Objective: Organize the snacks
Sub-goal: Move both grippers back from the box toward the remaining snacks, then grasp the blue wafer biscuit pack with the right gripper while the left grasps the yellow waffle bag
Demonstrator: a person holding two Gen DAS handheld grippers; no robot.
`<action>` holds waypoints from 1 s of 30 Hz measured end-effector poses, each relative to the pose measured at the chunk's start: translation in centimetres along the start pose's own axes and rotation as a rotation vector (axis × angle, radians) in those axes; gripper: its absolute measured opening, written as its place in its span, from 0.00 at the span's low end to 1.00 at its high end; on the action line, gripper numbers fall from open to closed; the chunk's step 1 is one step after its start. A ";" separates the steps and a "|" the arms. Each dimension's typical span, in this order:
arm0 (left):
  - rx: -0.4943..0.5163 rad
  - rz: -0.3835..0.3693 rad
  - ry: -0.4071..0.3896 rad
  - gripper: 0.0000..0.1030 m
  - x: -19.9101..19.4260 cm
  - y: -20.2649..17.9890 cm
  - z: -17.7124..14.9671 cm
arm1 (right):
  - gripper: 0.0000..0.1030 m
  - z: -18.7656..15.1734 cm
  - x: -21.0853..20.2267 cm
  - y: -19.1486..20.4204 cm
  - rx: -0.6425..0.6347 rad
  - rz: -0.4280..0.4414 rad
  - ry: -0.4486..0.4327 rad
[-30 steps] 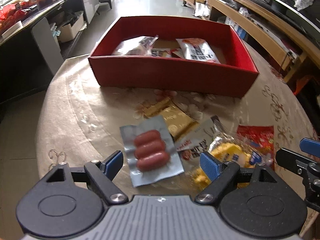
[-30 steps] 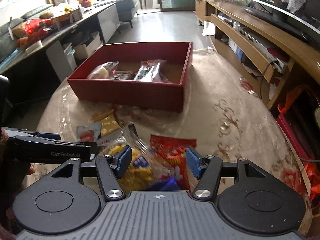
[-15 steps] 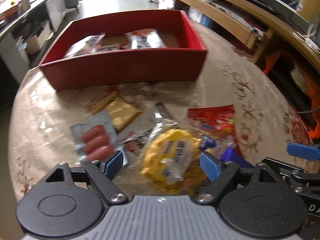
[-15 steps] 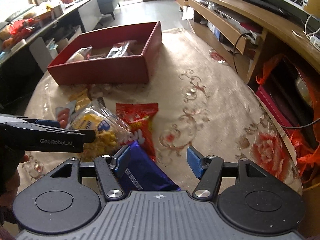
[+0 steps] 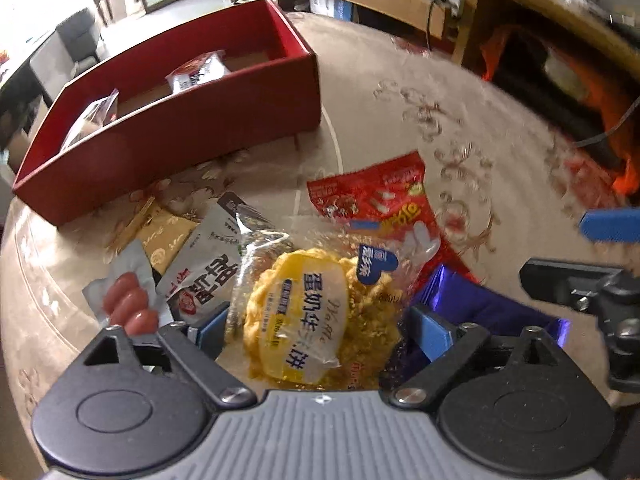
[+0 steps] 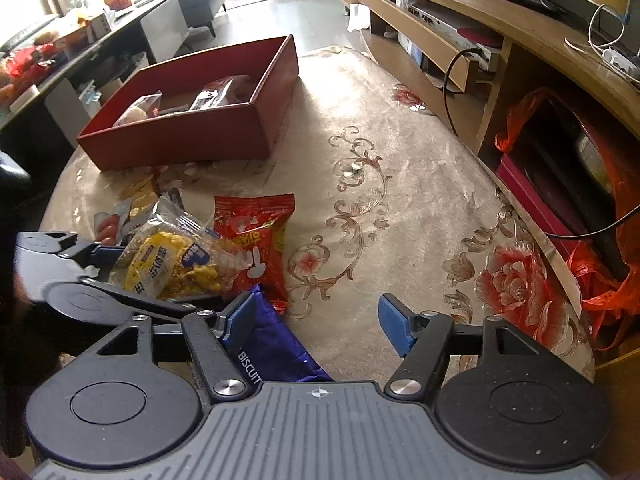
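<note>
My left gripper [image 5: 320,330] is open, with a finger on each side of a clear bag of yellow waffle snacks [image 5: 304,312], which also shows in the right wrist view [image 6: 172,264]. Around it lie a sausage pack [image 5: 128,304], a grey-white packet [image 5: 212,264], a gold packet [image 5: 164,236], a red packet [image 5: 380,204] and a blue biscuit packet [image 5: 480,308]. My right gripper [image 6: 316,324] is open and empty; the blue biscuit packet [image 6: 276,344] lies by its left finger. The red box [image 5: 192,120] at the back holds a few snack packs [image 6: 216,94].
The round table [image 6: 400,184] has a floral cloth; its edge curves close on the right. A wooden TV shelf [image 6: 460,36] and an orange bag [image 6: 600,280] stand beyond it. A desk with clutter [image 6: 80,40] is at the far left.
My left gripper has swung right from the sausage pack and closed in around the yellow waffle bag. My right gripper has drawn back and right, off the snacks, over the blue packet.
</note>
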State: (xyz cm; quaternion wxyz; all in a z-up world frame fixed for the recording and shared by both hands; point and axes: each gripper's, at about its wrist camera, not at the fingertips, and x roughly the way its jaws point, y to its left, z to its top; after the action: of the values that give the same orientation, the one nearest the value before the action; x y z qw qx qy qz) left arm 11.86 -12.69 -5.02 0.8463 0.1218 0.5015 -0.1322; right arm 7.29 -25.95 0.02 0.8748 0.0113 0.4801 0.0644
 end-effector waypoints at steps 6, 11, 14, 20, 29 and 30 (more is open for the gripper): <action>0.006 0.009 0.010 0.90 -0.2 0.1 -0.3 | 0.72 -0.1 0.3 0.2 -0.009 0.003 0.013; -0.026 0.043 0.034 0.76 -0.3 0.9 -0.6 | 0.73 -0.1 0.6 0.3 -0.013 0.015 0.031; -0.077 0.017 0.051 0.71 -1.2 2.0 -0.9 | 0.73 -0.3 0.9 0.5 -0.033 0.030 0.056; -0.146 -0.036 0.052 0.70 -3.0 3.8 -2.1 | 0.75 -0.8 1.4 1.9 -0.101 0.077 0.095; -0.184 -0.089 0.078 0.69 -4.6 5.5 -4.8 | 0.76 -1.7 2.7 5.1 -0.272 0.135 0.165; -0.187 -0.089 0.082 0.69 -4.6 5.8 -5.1 | 0.76 -1.8 3.0 5.3 -0.287 0.132 0.173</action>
State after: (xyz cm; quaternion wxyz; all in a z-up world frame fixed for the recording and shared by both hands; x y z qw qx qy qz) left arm 7.60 -5.07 -2.92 0.8259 0.0250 0.5509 -0.1173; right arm 6.81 -20.39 -3.04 0.8167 -0.0875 0.5377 0.1904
